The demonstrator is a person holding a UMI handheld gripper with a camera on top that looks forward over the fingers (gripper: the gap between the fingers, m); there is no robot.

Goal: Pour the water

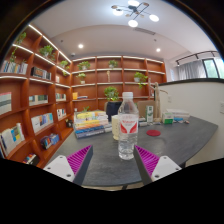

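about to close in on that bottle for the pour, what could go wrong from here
The water bottle stands upright between the open jaws with gaps on both sides, so an off-centre close could tip it. Its cap looks on, so nothing would pour until it is opened. A cup stands right behind the bottle, and books lie on the grey table nearby; a knock or spill could reach them.

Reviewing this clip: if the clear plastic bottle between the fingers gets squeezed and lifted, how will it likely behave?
The bottle looks thin-walled, so it may flex under the open hand-held gripper. Tall and narrow, it could tip if nudged. Its smooth clear surface may slip.
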